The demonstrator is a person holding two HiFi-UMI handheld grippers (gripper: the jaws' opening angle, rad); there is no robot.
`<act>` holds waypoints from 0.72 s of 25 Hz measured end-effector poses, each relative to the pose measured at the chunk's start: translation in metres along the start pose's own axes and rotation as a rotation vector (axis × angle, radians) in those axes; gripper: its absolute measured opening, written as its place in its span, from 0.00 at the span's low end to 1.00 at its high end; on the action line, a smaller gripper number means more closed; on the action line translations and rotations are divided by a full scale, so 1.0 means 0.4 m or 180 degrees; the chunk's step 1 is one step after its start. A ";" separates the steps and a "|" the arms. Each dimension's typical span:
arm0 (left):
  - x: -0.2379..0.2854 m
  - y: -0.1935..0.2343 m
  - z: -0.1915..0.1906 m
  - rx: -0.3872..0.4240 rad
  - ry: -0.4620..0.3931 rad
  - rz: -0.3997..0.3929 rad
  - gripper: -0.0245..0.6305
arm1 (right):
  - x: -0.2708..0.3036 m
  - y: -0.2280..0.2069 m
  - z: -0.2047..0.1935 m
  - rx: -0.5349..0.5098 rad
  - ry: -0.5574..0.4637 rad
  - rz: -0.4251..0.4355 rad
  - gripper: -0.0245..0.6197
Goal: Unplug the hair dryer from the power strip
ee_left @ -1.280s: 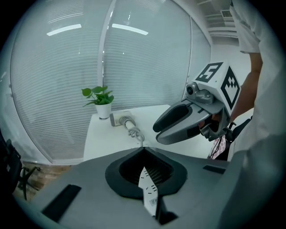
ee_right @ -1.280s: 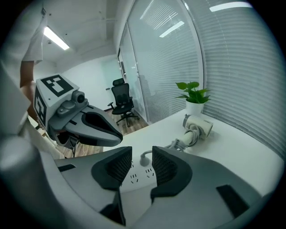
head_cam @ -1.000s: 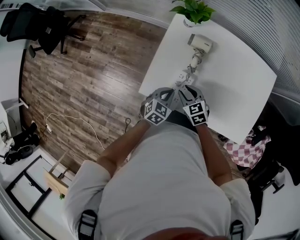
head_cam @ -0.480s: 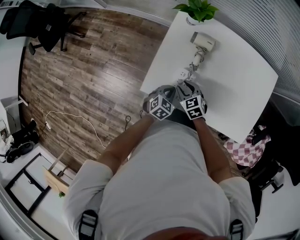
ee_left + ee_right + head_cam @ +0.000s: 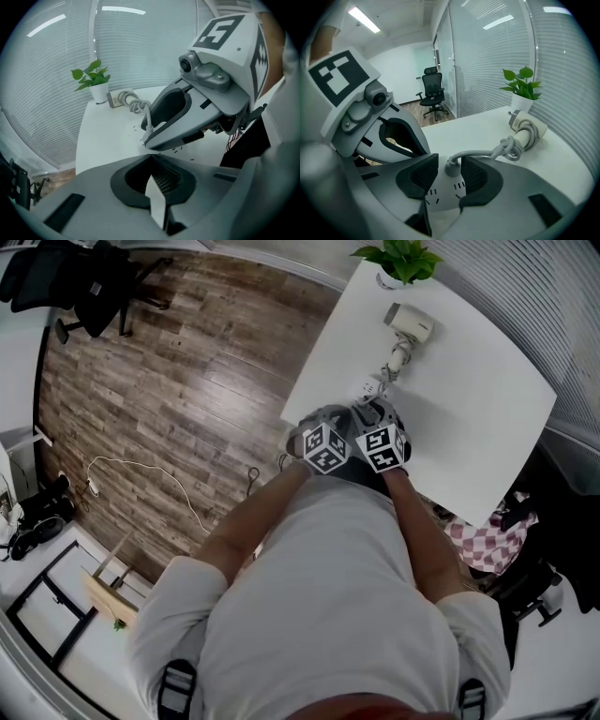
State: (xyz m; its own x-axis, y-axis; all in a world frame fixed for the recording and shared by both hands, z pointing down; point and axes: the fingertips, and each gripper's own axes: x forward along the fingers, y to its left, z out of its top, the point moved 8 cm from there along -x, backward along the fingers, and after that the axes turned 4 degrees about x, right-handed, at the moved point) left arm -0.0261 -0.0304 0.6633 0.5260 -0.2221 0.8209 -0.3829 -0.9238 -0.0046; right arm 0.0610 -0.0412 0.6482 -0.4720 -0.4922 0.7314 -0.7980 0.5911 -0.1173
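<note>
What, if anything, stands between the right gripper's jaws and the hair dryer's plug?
Nothing visible does. The right gripper has its jaws apart on either side of the plug, which sits in the power strip; only its own cord leads away.

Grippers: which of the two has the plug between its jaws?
The right gripper: its open jaws stand on either side of the plug in the power strip. The left gripper has its jaws together, holding nothing.

Our head view looks steeply down. Both gripper views sit low, close over the table (image 5: 469,399), sharing the plant (image 5: 401,259).
</note>
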 end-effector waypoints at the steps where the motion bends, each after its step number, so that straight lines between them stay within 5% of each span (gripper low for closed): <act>1: 0.001 -0.001 0.000 0.0003 -0.0002 0.0002 0.08 | 0.004 0.001 -0.002 -0.0022 0.0005 -0.0011 0.26; 10: 0.002 -0.003 0.002 0.0070 0.0001 0.0024 0.08 | 0.023 0.000 -0.009 -0.0358 0.0059 -0.0194 0.25; 18: 0.008 -0.007 0.008 0.0170 0.0161 0.0041 0.08 | 0.025 -0.009 -0.005 -0.0235 0.0095 -0.0132 0.23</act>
State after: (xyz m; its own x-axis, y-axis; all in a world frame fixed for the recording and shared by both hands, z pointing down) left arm -0.0207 -0.0295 0.6642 0.4818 -0.2193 0.8484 -0.3477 -0.9365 -0.0446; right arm 0.0599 -0.0472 0.6574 -0.4270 -0.4986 0.7544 -0.7863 0.6167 -0.0375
